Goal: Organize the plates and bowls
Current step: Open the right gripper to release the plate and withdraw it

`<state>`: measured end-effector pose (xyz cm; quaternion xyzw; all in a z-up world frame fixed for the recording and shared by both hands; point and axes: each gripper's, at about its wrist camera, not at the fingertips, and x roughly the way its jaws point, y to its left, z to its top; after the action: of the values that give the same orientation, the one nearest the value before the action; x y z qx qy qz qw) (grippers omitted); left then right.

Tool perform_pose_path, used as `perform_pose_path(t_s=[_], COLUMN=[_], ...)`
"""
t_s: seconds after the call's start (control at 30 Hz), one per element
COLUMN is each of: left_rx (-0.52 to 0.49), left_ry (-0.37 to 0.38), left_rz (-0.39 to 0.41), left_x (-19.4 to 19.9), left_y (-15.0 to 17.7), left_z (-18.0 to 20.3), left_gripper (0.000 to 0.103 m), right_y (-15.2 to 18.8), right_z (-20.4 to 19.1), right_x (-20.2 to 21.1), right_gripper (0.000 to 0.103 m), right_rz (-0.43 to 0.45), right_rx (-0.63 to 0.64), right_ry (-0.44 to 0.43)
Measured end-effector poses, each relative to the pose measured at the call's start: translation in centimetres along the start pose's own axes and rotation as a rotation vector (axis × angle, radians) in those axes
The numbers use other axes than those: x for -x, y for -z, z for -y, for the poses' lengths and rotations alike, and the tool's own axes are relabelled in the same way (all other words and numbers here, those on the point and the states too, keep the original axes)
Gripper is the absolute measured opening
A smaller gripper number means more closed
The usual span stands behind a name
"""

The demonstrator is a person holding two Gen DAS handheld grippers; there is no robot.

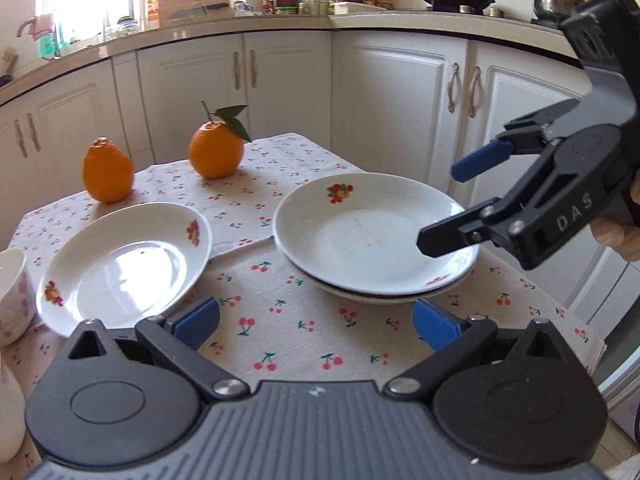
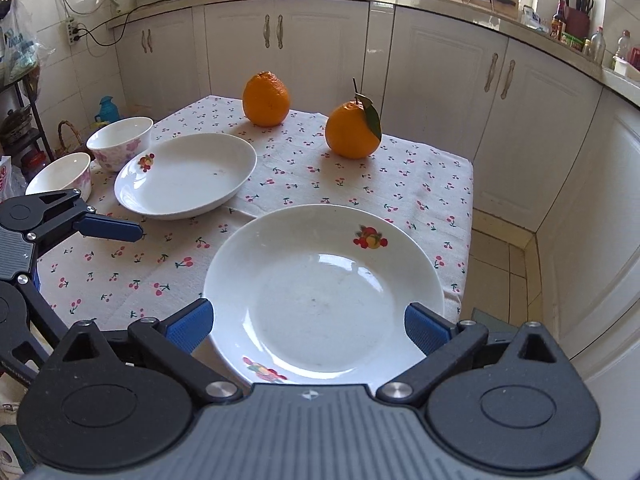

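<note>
Left hand-held gripper: you hold it released, jaws spread wide, with only the cherry-print cloth between its blue pads. It sits low over the near part of the bench, between the two plate positions.
Right hand-held gripper: you hold it released, jaws fully spread. The near rim of the top plate lies between the pads, but neither pad presses on it. In the left wrist view the same gripper hangs at the right, tilted down over the right edge of the stack.
Plate stack: two white plates with fruit decals, one nested in the other, resting on the cloth at the right side of the bench. The lower rim shows just under the upper one.
Single plate: white, same fruit decal, lying flat on the cloth at the left, well apart from the stack.
Bowls: two white bowls with pink flowers stand at the left edge of the bench. The far bowl is just beside the single plate; the near bowl stands just in front of it.
Oranges: two stand at the far side of the bench, one plain, one with stem and leaf.
Surroundings: white kitchen cabinets behind the bench.
</note>
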<state>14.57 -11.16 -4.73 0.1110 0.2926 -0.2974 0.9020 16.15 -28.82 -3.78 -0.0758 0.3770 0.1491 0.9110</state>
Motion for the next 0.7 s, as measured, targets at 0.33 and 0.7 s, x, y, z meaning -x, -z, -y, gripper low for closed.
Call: perform_pose_path(t_s=[0.33, 0.7], left_rx=[0.164, 0.263], left_ry=[-0.279, -0.299], left_rz=[-0.079, -0.115], left_x=[0.2, -1.7], left_y=[2.8, 4.1], left_z=[-4.8, -7.3], left_gripper=[0.102, 0.103], right_y=[2.2, 1.9], right_z=[-5.8, -5.9], right_x=[0.7, 0.2], right_gripper=[0.103, 0.103], right_rz=[0.047, 0.032], right_rx=[-0.008, 0.013], right_ry=[0.001, -0.03])
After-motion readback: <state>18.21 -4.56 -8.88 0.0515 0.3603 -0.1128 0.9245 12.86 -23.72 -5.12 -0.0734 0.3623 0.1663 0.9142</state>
